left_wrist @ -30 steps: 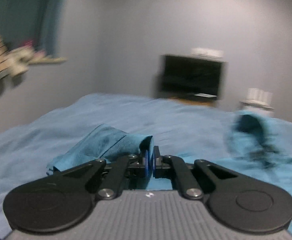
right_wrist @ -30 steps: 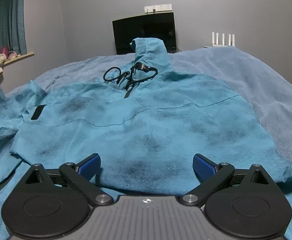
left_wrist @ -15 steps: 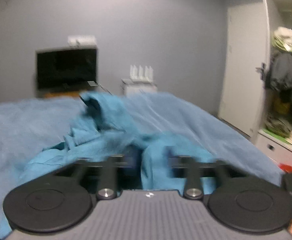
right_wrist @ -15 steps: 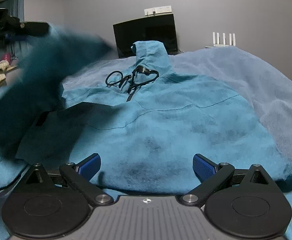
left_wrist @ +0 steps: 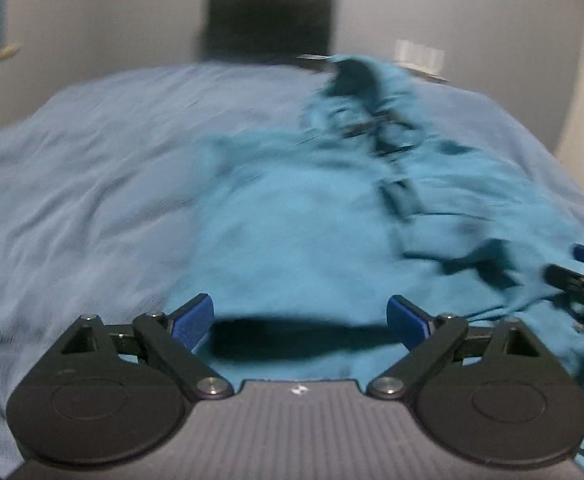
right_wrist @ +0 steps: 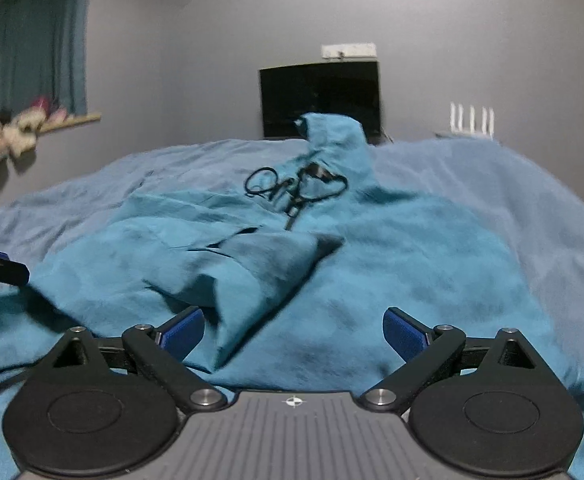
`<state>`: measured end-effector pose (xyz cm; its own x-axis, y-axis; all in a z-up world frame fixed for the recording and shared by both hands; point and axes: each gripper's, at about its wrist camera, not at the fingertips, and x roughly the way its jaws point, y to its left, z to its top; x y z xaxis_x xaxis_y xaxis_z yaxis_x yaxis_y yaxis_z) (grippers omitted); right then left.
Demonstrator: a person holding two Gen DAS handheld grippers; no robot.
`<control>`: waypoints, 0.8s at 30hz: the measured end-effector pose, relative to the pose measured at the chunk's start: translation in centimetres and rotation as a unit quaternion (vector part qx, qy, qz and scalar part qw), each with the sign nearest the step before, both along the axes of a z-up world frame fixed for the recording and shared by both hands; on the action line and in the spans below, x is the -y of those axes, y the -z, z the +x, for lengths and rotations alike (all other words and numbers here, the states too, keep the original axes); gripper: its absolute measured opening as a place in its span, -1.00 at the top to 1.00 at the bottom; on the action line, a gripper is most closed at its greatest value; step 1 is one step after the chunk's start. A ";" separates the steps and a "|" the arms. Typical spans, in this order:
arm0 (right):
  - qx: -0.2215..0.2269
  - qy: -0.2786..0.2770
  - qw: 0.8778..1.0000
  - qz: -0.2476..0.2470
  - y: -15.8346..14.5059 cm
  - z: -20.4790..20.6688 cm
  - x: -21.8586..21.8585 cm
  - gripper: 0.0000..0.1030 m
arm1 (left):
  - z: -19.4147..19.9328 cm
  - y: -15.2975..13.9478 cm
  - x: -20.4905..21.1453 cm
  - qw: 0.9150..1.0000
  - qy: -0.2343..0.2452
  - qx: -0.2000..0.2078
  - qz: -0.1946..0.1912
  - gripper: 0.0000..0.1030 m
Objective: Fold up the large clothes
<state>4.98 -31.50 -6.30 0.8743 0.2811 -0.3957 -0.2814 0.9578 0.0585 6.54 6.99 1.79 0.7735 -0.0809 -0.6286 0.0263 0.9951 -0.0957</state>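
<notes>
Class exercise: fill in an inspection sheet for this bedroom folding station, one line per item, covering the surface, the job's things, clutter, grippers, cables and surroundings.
Surface: bed under a pale blue blanket, rumpled.
Job's things: teal hoodie spread flat, hood towards the wall; one sleeve folded across the chest; black drawstring looped at the collar.
Clutter: nothing seen on the bed.
Grippers: left gripper open, jaws just widened, nothing between them; right gripper open above the hem.
Cables: nothing clearly seen.
Surroundings: dark screen, router, curtain, soft toys on the sill.

Two low wrist views over the same hoodie (left_wrist: 311,240) (right_wrist: 411,264), toward the television (right_wrist: 319,98).
</notes>
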 end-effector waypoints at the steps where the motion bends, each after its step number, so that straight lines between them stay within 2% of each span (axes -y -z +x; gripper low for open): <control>1: 0.005 -0.004 1.000 -0.016 -0.3 -0.1 -0.8 -0.85 | 0.1 0.5 -0.8 1.000 -0.007 -0.004 -0.010 -0.82; 4: 0.017 -0.013 0.997 -0.081 -1.3 -0.1 -3.9 -0.85 | -0.2 1.4 -1.9 1.000 -0.014 -0.005 -0.006 -0.82; 7: 0.021 -0.033 0.988 -0.151 -1.6 0.6 -7.6 -0.78 | 0.0 1.9 -1.5 0.999 -0.010 -0.005 0.034 -0.82; 10: 0.021 -0.060 0.973 -0.223 -1.1 1.6 -11.5 -0.64 | 0.2 2.8 -1.4 0.999 -0.011 -0.013 0.037 -0.82; 14: -0.010 -0.075 0.950 -0.302 1.0 3.8 -15.7 -0.49 | 0.3 3.6 -1.7 0.999 -0.005 -0.025 0.026 -0.82; 16: -0.014 -0.063 0.942 -0.330 1.7 4.7 -16.5 0.28 | 0.2 3.5 -2.2 1.000 -0.007 -0.026 0.016 -0.82; 17: -0.013 -0.050 0.940 -0.337 1.6 5.0 -16.5 0.81 | 0.2 3.6 -2.4 1.000 -0.008 -0.026 0.012 -0.82; 18: -0.010 -0.041 0.946 -0.321 1.1 5.2 -16.0 0.80 | 0.2 3.6 -2.5 1.000 -0.009 -0.027 0.009 -0.82; 21: 0.012 0.026 0.975 -0.218 -1.9 5.0 -12.1 0.86 | 0.3 3.7 -2.8 1.000 -0.009 -0.030 0.002 -0.82; 23: 0.013 0.079 0.988 -0.134 -3.5 4.5 -8.4 0.86 | 0.5 3.8 -2.7 0.999 -0.010 -0.032 0.004 -0.82; 24: 0.009 0.107 0.989 -0.097 -3.9 4.1 -6.6 0.86 | 0.5 3.8 -2.7 0.999 -0.009 -0.033 0.006 -0.82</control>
<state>9.05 -24.95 -2.39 0.9128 0.0089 -0.4083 -0.0701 0.9883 -0.1353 7.05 9.65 -2.05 0.7311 -0.0595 -0.6797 0.0015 0.9963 -0.0856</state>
